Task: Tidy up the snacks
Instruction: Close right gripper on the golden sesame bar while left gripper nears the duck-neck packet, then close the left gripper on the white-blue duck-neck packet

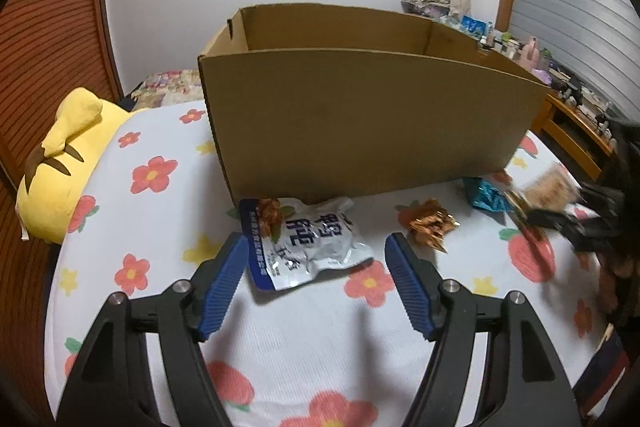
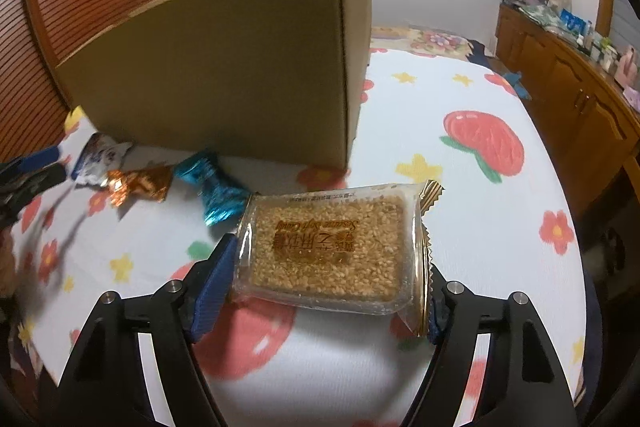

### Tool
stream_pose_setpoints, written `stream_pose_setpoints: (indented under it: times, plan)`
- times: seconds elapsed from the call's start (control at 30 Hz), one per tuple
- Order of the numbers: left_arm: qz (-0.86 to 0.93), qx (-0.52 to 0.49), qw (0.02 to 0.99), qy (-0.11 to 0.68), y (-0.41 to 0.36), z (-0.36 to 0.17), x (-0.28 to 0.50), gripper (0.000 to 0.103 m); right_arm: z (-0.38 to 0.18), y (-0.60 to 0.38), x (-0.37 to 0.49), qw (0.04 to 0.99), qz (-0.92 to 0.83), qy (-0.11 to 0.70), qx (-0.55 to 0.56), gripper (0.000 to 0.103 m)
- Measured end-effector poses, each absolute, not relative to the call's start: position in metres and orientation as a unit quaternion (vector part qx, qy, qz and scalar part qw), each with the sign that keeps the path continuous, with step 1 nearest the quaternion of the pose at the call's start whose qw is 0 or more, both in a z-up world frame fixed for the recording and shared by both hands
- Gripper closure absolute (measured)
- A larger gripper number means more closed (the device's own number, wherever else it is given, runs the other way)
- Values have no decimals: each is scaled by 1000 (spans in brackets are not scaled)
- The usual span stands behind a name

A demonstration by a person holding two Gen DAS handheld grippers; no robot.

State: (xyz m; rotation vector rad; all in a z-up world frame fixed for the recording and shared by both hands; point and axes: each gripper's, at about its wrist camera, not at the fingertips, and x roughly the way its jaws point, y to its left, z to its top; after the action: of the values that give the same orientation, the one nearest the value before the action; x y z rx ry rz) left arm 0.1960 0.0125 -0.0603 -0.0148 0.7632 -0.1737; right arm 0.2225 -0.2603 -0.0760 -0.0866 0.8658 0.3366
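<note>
Right hand-held gripper (image 2: pixel 328 291) pinching sesame candy pack (image 2: pixel 332 247) w/ loose wrapper ends, could slip before box (image 2: pixel 224 67); left hand-held gripper (image 1: pixel 316 287) spread, near silver pouch (image 1: pixel 308 243).

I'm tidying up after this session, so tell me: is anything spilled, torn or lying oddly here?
Nothing spilled or visibly torn. Three snacks lie loose on the flowered bedspread outside the brown cardboard box: a white-and-blue foil pouch, an orange foil candy, a teal foil candy.
</note>
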Motion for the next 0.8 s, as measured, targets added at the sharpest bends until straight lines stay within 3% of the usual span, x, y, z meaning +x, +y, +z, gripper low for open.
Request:
stream_pose_setpoints:
  times: [0.3, 0.8]
  plan:
    - [-52, 21, 912, 407, 4, -83, 230, 32, -75, -254, 193, 896, 195, 398, -22, 25]
    - [-44, 48, 908, 413, -5, -93, 242, 17, -79, -249, 191, 895, 203, 397, -31, 25]
